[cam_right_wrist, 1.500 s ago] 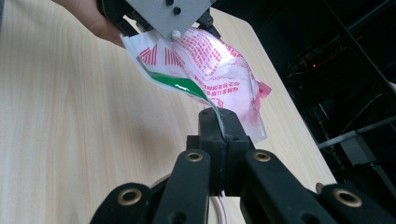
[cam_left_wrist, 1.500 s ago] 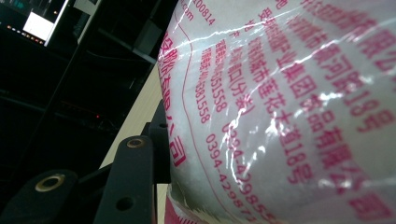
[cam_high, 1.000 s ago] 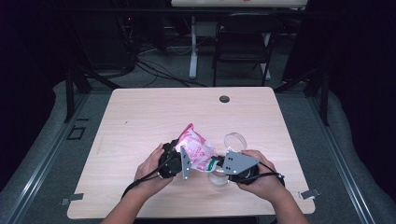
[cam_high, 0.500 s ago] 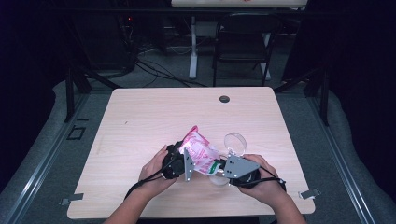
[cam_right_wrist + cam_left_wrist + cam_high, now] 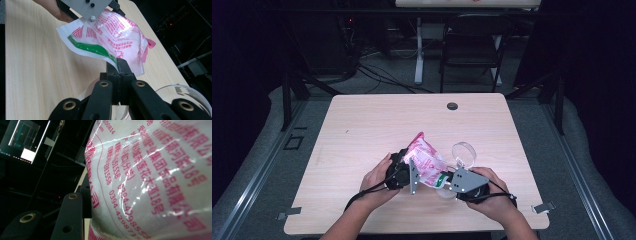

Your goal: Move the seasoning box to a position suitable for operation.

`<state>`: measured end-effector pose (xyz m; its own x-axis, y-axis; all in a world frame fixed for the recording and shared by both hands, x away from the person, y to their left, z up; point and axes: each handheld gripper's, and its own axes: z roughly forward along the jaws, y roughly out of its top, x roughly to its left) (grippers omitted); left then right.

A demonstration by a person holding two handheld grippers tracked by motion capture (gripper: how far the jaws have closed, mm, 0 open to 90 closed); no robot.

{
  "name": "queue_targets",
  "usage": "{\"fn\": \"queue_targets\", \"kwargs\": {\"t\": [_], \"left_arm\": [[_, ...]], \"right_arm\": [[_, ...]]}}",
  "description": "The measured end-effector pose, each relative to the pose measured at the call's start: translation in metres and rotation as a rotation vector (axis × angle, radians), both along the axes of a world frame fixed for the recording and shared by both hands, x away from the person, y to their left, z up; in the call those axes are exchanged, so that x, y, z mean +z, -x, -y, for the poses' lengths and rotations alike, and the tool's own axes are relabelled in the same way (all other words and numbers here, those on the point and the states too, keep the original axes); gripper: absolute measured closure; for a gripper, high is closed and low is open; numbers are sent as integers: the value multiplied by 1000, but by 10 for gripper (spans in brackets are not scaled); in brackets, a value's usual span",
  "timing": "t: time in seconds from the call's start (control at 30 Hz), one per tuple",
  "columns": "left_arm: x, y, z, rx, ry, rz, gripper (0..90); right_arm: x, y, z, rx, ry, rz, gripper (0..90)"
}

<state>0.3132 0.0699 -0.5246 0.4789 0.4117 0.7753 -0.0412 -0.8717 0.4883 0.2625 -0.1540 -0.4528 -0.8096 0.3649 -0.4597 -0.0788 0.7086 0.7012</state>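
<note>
Both grippers' jaws clamp the soft, slippery pouch [image 5: 427, 162], probably powder-filled; its flat sealed edge offers the surest hold.

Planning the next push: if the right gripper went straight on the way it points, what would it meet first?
The red-printed bag that its shut jaws already pinch by the edge; past it, probably the left gripper, though depth is unclear.

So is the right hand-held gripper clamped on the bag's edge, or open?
Clamped. In the right gripper view the right hand-held gripper has its jaws pressed together on the green-striped edge of the bag.
</note>
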Motion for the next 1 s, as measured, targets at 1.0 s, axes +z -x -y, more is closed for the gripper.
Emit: {"fn": "queue_targets", "kwargs": {"t": [1.0], "left_arm": [[7,6,3,18,-167,146,597]], "right_arm": [[-4,-2,1,0,1,-15,900]]}}
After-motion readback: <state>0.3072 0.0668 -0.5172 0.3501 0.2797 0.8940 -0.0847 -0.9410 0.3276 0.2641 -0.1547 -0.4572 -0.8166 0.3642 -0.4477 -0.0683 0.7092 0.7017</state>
